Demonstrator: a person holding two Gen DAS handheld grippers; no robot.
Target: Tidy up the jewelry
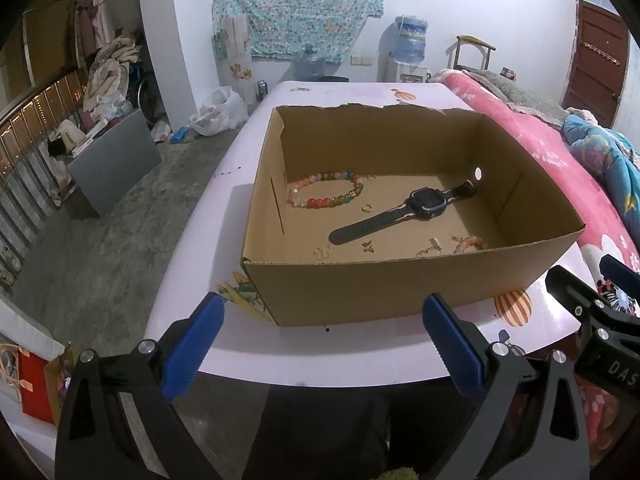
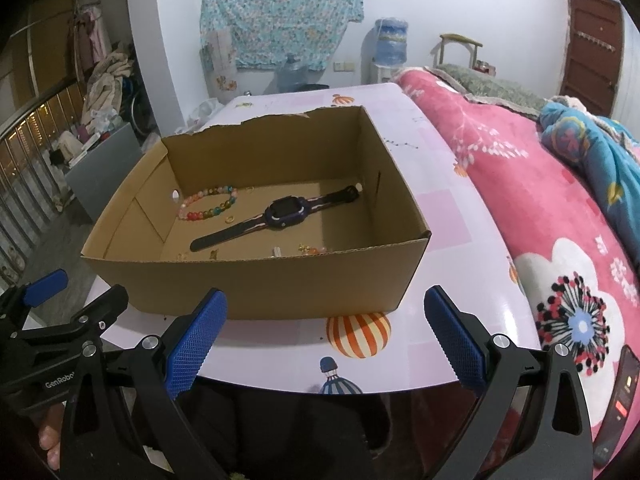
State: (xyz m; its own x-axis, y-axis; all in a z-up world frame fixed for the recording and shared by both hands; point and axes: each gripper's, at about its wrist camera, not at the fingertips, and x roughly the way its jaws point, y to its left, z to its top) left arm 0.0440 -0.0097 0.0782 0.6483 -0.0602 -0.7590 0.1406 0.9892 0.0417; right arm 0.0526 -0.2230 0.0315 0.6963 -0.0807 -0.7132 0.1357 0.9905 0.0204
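Open cardboard box (image 1: 400, 288) sits on the pale pink surface (image 1: 320, 352), its far wall torn along the top edge. Jewelry lies loose on the box floor. Dark watch (image 1: 412, 210) lies flat near the middle, strap running diagonally. Multicolour bead bracelet (image 1: 326, 190) lies at the far left of the floor, apart from the watch. Small gold ring (image 1: 366, 208) sits between bracelet and watch. Along the near wall: small gold pieces (image 1: 322, 253), a gold chain (image 1: 430, 247), and a second pink bead bracelet (image 1: 472, 243), partly hidden by the wall.

Left gripper (image 1: 322, 346) is held over the near edge of the surface, jaws spread wide, nothing between them. Right gripper (image 2: 325, 344) is just beside it, also spread and empty. Neither touches the box. A pink floral blanket (image 2: 560, 240) lies to the right of the surface.
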